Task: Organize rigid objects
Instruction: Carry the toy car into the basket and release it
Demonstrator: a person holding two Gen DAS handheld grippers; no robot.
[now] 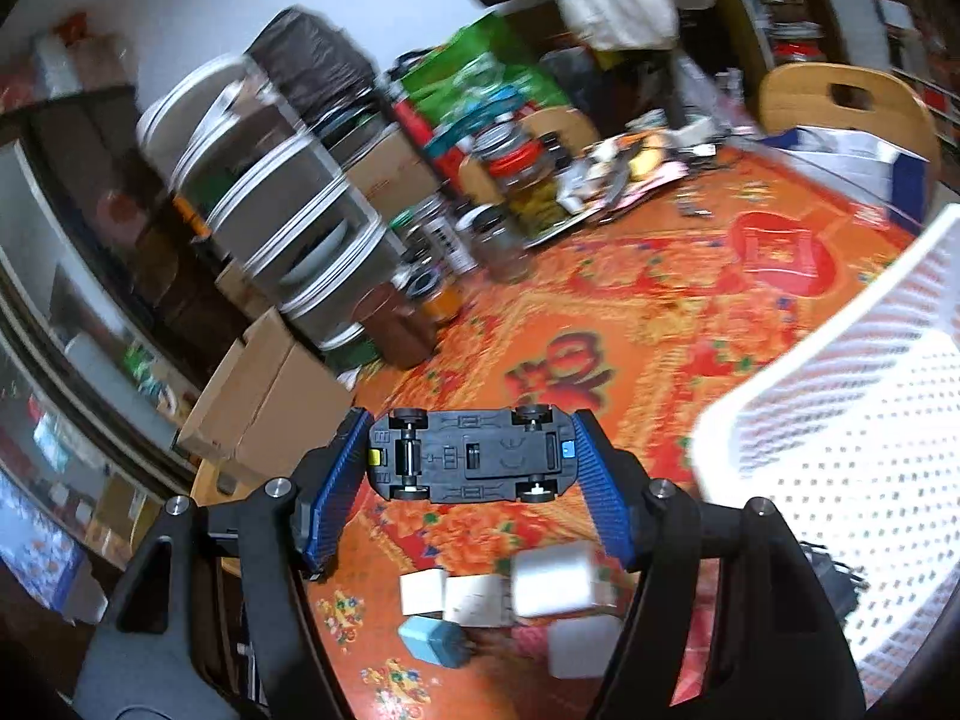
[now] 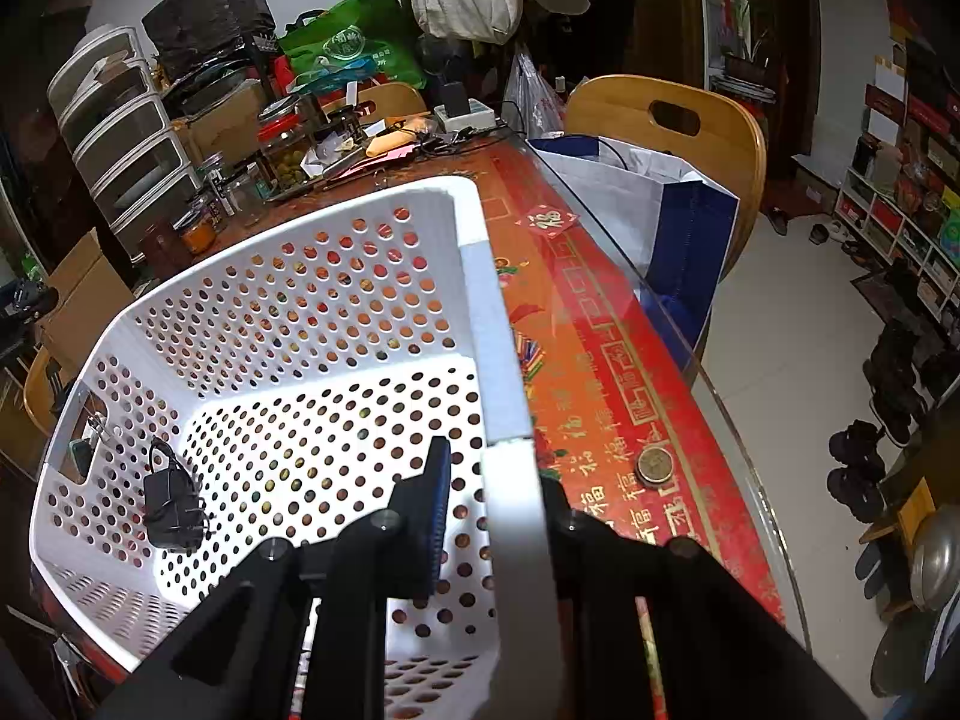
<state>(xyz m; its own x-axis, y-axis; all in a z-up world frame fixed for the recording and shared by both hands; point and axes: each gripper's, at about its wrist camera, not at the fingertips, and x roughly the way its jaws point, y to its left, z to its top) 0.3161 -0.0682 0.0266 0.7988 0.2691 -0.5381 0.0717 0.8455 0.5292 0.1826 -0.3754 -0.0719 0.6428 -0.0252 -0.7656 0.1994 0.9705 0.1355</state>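
My left gripper (image 1: 471,456) is shut on a black toy car (image 1: 474,455), held underside up between the blue pads above the table. The white perforated basket (image 1: 840,450) stands to its right. Below the car lie several white charger blocks (image 1: 558,585) and a light blue plug (image 1: 432,642) on the red patterned tablecloth (image 1: 630,312). My right gripper (image 2: 492,504) is shut on the basket's right rim (image 2: 510,420), one finger inside and one outside. A black power adapter (image 2: 171,510) lies inside the basket.
Jars (image 2: 282,156), a drawer unit (image 2: 120,138), cardboard boxes (image 1: 264,396) and clutter line the table's far and left sides. A coin-like disc (image 2: 654,465) lies near the glass table edge. A wooden chair (image 2: 672,126) with a blue and white bag (image 2: 648,210) stands at the right.
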